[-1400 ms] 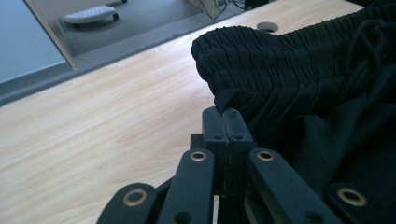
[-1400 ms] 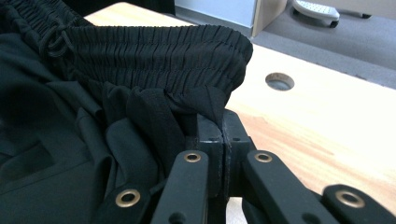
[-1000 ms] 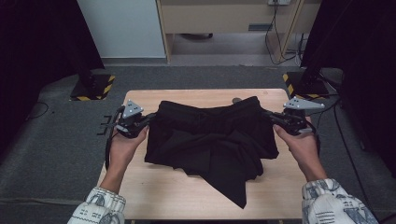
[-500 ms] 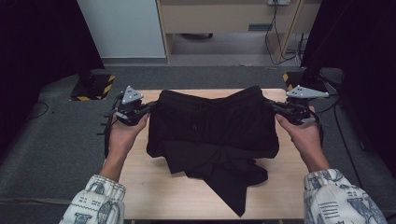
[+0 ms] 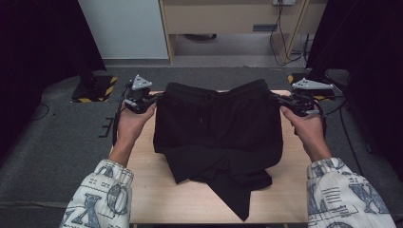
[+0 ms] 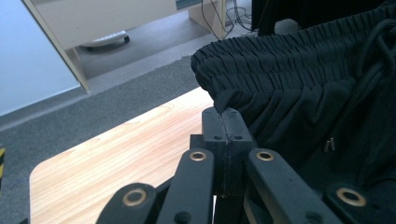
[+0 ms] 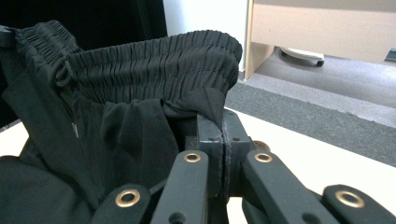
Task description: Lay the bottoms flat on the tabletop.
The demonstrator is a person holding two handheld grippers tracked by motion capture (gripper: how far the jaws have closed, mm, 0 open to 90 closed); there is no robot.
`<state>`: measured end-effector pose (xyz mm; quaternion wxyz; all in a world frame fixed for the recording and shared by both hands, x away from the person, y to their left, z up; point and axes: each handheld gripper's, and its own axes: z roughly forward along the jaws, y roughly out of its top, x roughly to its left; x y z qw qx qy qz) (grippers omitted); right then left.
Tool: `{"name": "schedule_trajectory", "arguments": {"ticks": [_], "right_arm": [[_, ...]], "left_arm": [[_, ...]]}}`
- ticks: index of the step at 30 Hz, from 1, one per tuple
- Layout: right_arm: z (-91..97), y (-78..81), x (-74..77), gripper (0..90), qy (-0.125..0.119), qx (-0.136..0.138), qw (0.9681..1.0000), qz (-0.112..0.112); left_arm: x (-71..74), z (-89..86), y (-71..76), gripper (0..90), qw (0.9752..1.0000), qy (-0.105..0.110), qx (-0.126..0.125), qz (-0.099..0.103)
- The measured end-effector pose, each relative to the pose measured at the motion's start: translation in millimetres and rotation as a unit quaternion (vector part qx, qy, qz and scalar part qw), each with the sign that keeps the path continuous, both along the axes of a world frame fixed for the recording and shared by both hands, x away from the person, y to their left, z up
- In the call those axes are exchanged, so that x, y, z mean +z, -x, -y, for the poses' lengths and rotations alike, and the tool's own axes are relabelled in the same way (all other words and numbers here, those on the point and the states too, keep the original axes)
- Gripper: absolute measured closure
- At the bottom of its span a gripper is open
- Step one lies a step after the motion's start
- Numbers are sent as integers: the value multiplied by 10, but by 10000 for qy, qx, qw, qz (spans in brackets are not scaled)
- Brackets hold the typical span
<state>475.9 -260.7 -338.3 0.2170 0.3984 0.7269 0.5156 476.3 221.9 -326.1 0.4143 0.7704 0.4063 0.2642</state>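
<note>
Lifted and carried farther up the table point(image 5: 157, 190): black shorts point(image 5: 218, 128), waistband pinched by left gripper point(image 5: 151, 99) and right gripper point(image 5: 280, 99); legs trailing, ready for laying flat.

Lab-like recording room: black curtains point(image 5: 43, 42), hazard-taped stand base point(image 5: 95, 89), loose cables point(image 5: 280, 33).

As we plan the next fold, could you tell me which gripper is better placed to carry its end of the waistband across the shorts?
Neither clearly; perhaps the left. The left gripper and right gripper are both shut on the shorts' waistband ends, level with each other, but the legs trail toward the right, so that side looks bulkier.
</note>
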Motion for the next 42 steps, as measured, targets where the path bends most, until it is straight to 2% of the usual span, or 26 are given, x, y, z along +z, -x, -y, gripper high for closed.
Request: {"name": "schedule_trajectory", "arguments": {"ticks": [4,12,15,16,18,21,25,26,28,30,31,34,37,39,40,41,42], "right_arm": [[15,-115,-48,892,25,-6,10000,-51],[5,-342,-131,891,80,-51,9998,-201],[11,-462,-159,891,84,-84,9996,-274],[11,-549,-183,891,134,-91,9993,-344],[11,-590,-197,891,144,-87,9992,-375],[11,-704,-247,891,109,-74,9990,-439],[44,-862,-329,891,133,-140,9981,-584],[60,-930,-382,891,152,-159,9974,-689],[65,-960,-411,890,157,-167,9969,-749],[65,-1045,-496,890,292,-158,9953,-905],[65,-1045,-496,890,292,-158,9953,-905],[40,-1150,-533,890,294,-215,9943,-1002],[-8,-1294,-495,889,285,-264,9939,-1037],[-40,-1397,-466,882,345,-333,9929,-1091],[-52,-1445,-459,864,415,-408,9920,-1122],[-57,-1487,-462,804,515,-511,9905,-1165],[-60,-1517,-474,693,635,-685,9884,-1195]], "left_arm": [[-56,9,-139,893,9999,38,11,-107],[-159,31,-437,892,9995,-19,3,-305],[-181,43,-576,893,9994,-53,23,-341],[-185,44,-629,893,9993,-39,34,-359],[-195,53,-738,893,9992,-21,45,-405],[-225,87,-908,893,9986,-164,35,-506],[-296,126,-1066,893,9976,-233,21,-655],[-327,137,-1102,892,9972,-243,13,-707],[-388,159,-1161,892,9965,-277,-9,-789],[-430,172,-1215,892,9959,-309,-23,-853],[-440,172,-1244,892,9956,-324,-25,-882],[-420,178,-1339,892,9955,-307,12,-897],[-378,202,-1454,892,9953,-316,76,-912],[-360,210,-1542,886,9948,-270,201,-957],[-362,212,-1586,852,9948,-197,350,-933],[-372,215,-1623,759,9950,-96,487,-864],[-388,221,-1655,626,9946,0,562,-875]]}}
